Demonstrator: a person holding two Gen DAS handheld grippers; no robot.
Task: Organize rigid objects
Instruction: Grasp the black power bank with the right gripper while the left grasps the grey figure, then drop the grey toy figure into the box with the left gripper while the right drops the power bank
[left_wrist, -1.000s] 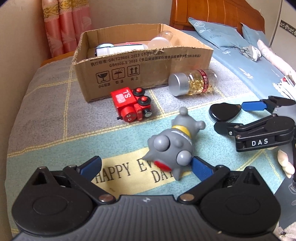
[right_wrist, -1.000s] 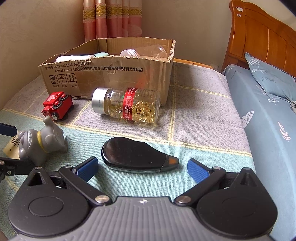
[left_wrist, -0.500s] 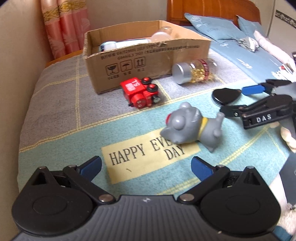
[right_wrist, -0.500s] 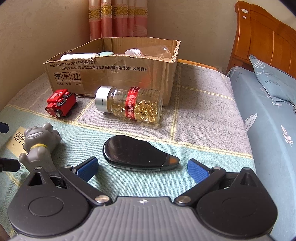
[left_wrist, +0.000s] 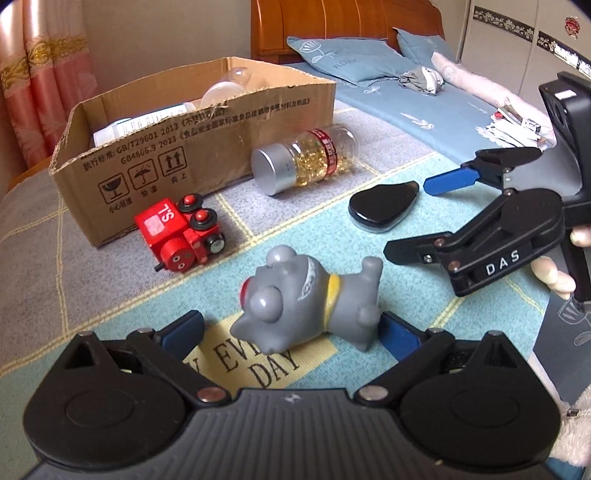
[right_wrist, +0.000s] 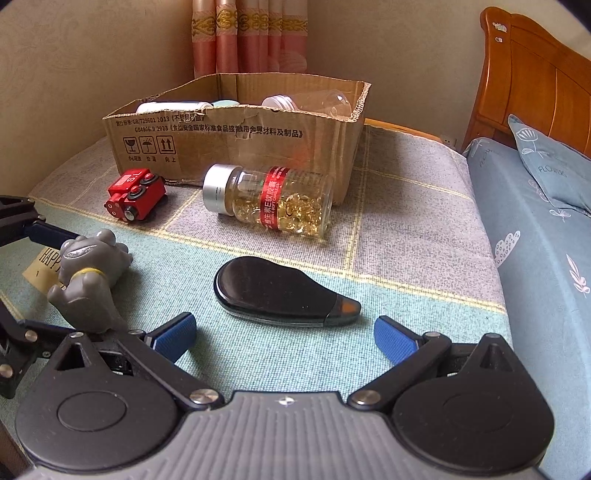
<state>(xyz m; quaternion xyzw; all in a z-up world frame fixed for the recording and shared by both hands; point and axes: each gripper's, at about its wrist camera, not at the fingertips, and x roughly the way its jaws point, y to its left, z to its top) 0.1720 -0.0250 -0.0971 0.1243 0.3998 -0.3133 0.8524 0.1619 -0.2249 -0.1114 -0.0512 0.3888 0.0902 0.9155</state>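
Loosely straddled by the wide left tongs (left_wrist: 291, 332), just closing with nothing gripped yet, lay the grey rubbery big-eyed animal toy (left_wrist: 306, 295) on the patchwork bedspread (left_wrist: 92, 295), liable to squirt sideways off its rounded body; right tongs (right_wrist: 284, 332) gaped empty.

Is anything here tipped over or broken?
Yes. The gray toy dog lies on its side, and the capsule bottle lies flat against the cardboard box, whose top edge is torn. Nothing has spilled.
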